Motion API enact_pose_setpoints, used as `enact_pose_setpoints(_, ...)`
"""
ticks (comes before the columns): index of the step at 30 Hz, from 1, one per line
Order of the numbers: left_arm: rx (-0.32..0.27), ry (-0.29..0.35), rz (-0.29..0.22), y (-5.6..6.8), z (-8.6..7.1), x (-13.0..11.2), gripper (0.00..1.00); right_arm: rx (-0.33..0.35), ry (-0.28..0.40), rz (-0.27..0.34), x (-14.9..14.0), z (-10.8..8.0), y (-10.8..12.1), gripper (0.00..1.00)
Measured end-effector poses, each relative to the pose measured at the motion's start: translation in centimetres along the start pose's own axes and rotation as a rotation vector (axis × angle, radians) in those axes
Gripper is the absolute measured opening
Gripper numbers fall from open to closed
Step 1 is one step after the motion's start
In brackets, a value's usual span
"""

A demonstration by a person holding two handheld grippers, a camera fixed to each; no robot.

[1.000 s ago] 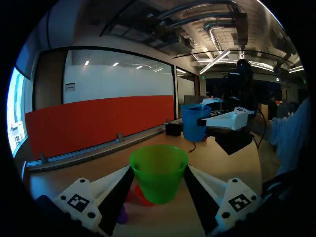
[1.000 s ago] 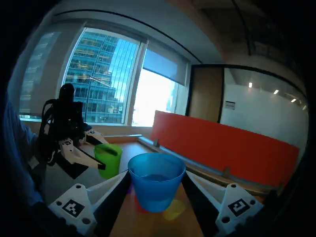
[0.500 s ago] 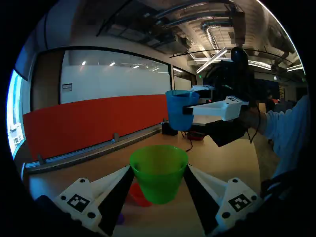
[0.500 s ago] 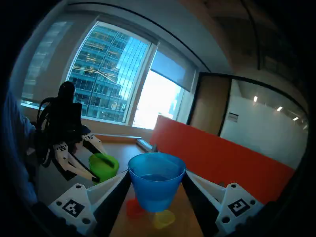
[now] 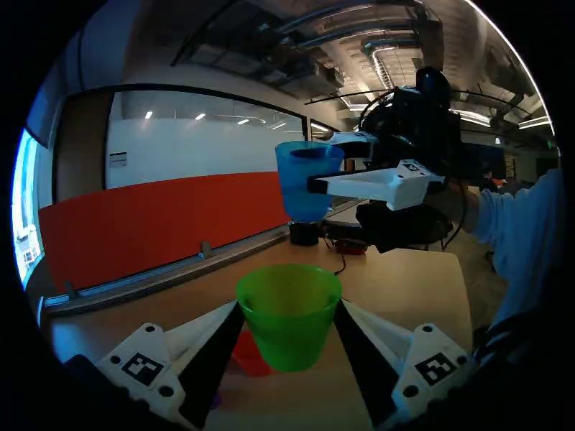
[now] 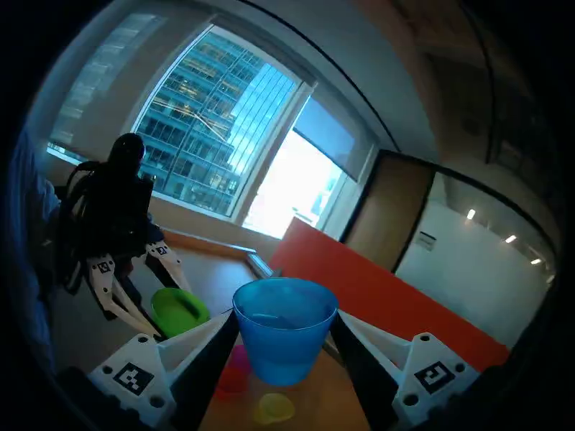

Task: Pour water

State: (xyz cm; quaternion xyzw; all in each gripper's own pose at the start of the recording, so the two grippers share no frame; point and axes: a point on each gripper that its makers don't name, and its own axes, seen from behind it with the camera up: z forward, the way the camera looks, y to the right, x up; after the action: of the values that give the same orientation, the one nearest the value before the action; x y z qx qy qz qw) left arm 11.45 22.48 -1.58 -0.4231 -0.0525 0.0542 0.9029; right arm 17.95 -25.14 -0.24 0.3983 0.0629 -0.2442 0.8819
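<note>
In the left gripper view, the left gripper (image 5: 289, 307) has its two white fingers part open. They press on both sides of a round green plastic cup (image 5: 289, 320), which is upright with its mouth open to the top. Under it lies the light wooden table (image 5: 410, 284), with much bare surface to the right, up to its far edge. A small red cup (image 5: 249, 353) stands on the table just beside the left finger, low behind the green cup. Higher and farther, the right gripper (image 5: 320, 169) holds a blue translucent plastic cup (image 5: 303, 183) in the air, well above the table and apart from the green cup. A light blue sleeve (image 5: 517, 230) is at the right side. A small black box (image 5: 302, 233) stands at the far end of the table, below the blue cup, and a long orange wall panel (image 5: 158, 223) runs along the left edge of the table.

In the right gripper view, the right gripper's fingers are also part open and clamp the blue cup from both sides. Water (image 6: 277, 317) shows inside, below the rim. To the left and lower, the left gripper carries the green cup, whose open mouth faces this camera. A small yellow cup (image 6: 273, 408) lies on the table below, near the red one. A large window (image 6: 215, 158) is behind.
</note>
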Motion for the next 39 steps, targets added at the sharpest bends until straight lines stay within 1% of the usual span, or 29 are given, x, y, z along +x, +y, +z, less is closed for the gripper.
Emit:
enact_pose_setpoints(7,-0.009,0.001,0.003,0.5,0.1,0.1,0.85,-0.006,0.008,-0.087,1.2,0.4,0.3,0.9)
enact_pose_setpoints(18,-0.021,0.011,0.005,1.2,0.3,0.4,0.85,-0.028,0.015,-0.259,3.0,1.2,1.6,0.9)
enact_pose_setpoints(26,-0.023,0.025,0.008,1.3,0.3,1.0,0.85,-0.039,0.019,-0.375,4.3,1.8,2.1,0.9)
enact_pose_setpoints(32,-0.026,0.036,0.006,1.4,0.3,1.4,0.85,-0.051,0.02,-0.444,4.9,2.1,2.8,0.9)
enact_pose_setpoints(39,-0.033,0.042,0.01,1.6,0.3,1.6,0.85,-0.053,0.018,-0.5,5.2,2.4,3.0,0.9)
